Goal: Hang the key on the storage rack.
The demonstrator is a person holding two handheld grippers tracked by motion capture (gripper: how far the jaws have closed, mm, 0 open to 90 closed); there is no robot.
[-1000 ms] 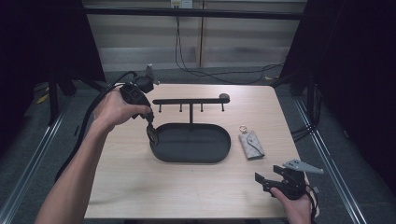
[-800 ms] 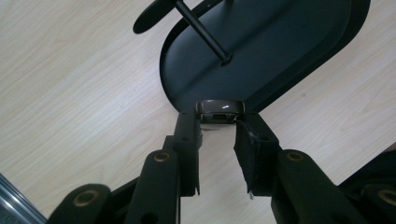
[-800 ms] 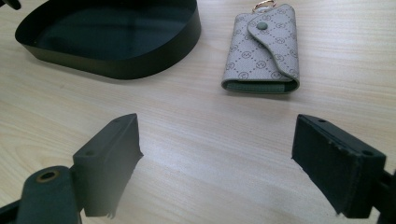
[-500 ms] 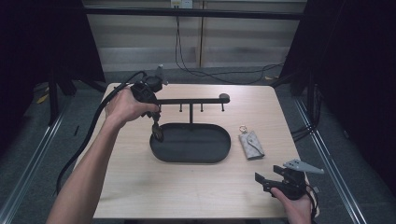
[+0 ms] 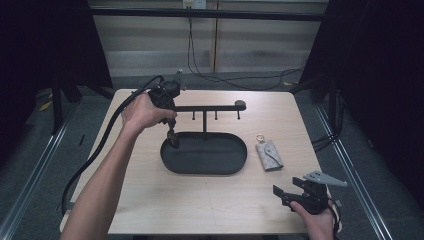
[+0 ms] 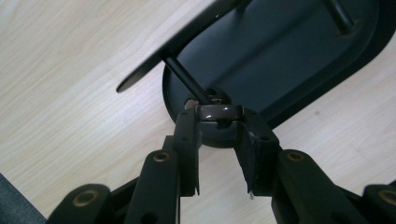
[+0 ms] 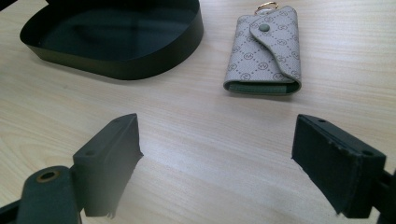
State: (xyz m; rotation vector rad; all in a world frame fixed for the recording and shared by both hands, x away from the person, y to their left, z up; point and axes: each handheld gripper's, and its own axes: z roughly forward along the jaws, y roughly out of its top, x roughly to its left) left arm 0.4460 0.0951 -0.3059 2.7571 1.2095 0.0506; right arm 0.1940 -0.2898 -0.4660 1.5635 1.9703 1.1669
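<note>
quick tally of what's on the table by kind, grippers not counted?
Black tray with hook rack: 1
Grey key pouch: 1
Dark strap in the left gripper, over the tray's end: 1
Total: 3

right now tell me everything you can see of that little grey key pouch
The small grey patterned key pouch looks like fabric or faux leather printed with a repeating monogram. Its pointed flap is fastened shut with a round snap, and a gold-coloured ring sticks out of its far end. It lies flat on the light wooden table, right of the black oval tray and apart from it. The open right tool faces it from nearby; nothing but the table touches it.
</note>
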